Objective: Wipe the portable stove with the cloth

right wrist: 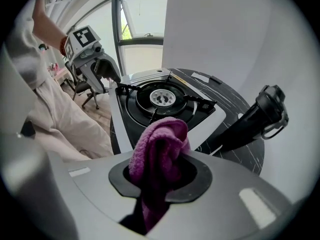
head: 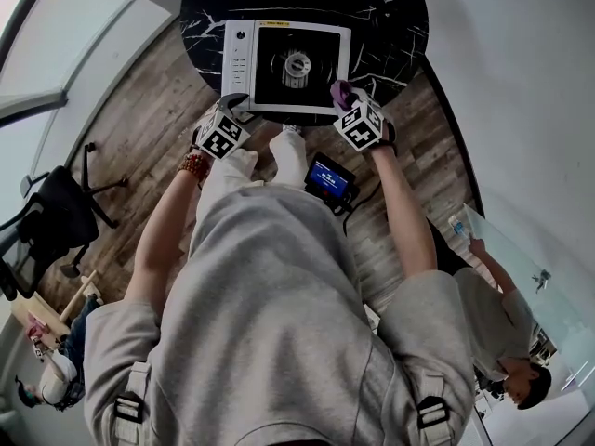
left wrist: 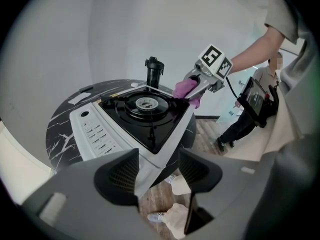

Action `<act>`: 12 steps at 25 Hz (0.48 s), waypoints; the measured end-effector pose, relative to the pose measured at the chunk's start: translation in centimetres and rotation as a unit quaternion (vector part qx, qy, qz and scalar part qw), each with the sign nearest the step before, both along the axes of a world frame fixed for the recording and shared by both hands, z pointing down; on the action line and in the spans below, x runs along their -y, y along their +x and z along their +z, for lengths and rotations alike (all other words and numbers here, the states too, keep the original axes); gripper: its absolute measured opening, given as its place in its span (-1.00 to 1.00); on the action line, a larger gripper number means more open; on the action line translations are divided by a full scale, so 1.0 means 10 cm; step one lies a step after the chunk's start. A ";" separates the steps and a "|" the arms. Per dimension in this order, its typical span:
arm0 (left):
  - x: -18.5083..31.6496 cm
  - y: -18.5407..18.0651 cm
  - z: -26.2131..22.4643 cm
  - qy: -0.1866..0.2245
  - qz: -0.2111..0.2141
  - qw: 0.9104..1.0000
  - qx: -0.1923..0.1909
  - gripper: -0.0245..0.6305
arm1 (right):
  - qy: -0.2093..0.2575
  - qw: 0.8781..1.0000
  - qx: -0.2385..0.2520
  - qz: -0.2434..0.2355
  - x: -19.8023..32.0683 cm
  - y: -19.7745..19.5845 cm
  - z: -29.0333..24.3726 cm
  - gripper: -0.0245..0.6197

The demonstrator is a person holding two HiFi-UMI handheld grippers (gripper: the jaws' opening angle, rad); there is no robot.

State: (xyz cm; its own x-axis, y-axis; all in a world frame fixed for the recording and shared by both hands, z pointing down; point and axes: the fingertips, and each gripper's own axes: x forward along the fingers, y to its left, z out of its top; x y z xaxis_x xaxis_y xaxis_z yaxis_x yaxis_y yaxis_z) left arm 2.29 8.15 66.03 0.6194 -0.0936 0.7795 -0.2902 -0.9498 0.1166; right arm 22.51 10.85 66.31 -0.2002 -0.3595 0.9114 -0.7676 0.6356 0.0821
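Clearly, the right gripper (right wrist: pixel 161 176) is clamped on the bunched purple cloth (right wrist: pixel 160 139), held at a front corner of the portable stove (head: pixel 270 82) on the black marble table (head: pixel 390 17). The left gripper (left wrist: pixel 159 170) stands open, with the stove's other front corner between its jaws. The cloth hides the right pads, and its tail disappears into the gripper.

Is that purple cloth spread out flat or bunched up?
Bunched up: the cloth is a wadded lump pinched in the right claw, not laid flat.
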 end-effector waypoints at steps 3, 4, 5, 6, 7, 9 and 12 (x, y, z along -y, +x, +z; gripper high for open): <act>-0.02 -0.01 0.00 -0.002 0.005 1.000 -0.001 -0.24 | 0.023 0.998 0.045 0.046 0.02 0.05 -0.10 -0.62; -0.03 -0.01 0.00 -0.004 0.007 1.000 -0.001 -0.24 | 0.045 0.994 0.060 0.076 0.05 0.09 -0.19 -0.61; -0.04 -0.01 0.02 -0.006 0.010 1.000 -0.002 -0.24 | 0.071 0.989 0.074 0.110 0.06 0.14 -0.28 -0.61; -0.05 -0.02 0.03 -0.007 0.013 1.000 -0.002 -0.24 | 0.096 0.982 0.083 0.142 0.06 0.17 -0.37 -0.61; -0.06 -0.02 0.03 -0.006 0.016 1.000 -0.003 -0.24 | 0.117 0.975 0.085 0.166 0.04 0.18 -0.45 -0.61; -0.07 -0.02 0.01 -0.004 0.025 1.000 -0.003 -0.23 | 0.146 0.970 0.076 0.181 -0.05 0.11 -0.53 -0.61; -0.10 -0.03 0.02 -0.007 0.042 0.999 -0.002 -0.22 | 0.151 0.973 0.055 0.167 -0.18 -0.13 -0.50 -0.61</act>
